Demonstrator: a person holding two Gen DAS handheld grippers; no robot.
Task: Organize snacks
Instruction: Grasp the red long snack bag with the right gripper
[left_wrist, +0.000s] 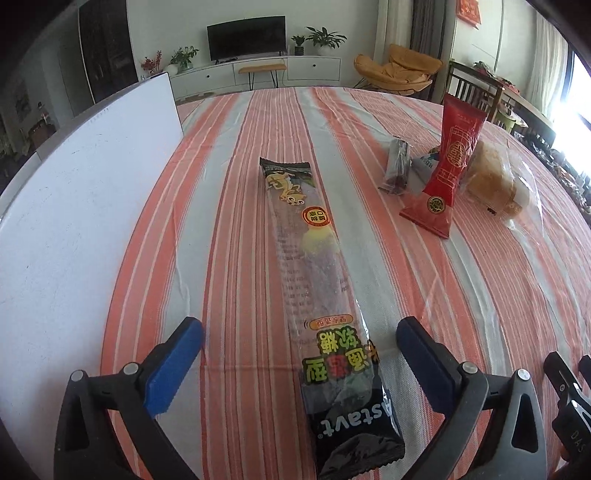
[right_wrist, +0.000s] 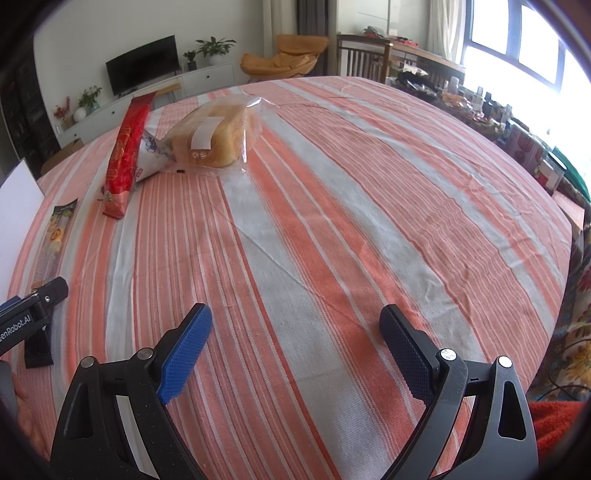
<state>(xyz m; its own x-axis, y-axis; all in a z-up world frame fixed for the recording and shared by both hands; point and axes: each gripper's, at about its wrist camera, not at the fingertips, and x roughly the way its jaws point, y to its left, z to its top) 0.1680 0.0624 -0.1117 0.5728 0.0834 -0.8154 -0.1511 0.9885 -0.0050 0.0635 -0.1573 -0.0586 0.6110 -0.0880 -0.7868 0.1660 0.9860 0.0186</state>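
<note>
Candy strip packet (left_wrist: 317, 288) lies lengthwise on the striped tablecloth (left_wrist: 424, 295), its near dark end between the left gripper (left_wrist: 299, 354) pads without touching either. Those jaws stand spread wide. Right gripper (right_wrist: 295, 332) hangs equally wide, empty, over bare cloth.

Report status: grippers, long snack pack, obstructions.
Left gripper open, long snack pack lying flat between its fingers. Right gripper open, empty. Nothing blocking.

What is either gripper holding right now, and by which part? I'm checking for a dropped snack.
Nothing is held. The left gripper stands open astride the long gummy packet lying on the tablecloth, its pads clear of it. The right gripper is open and empty.
</note>
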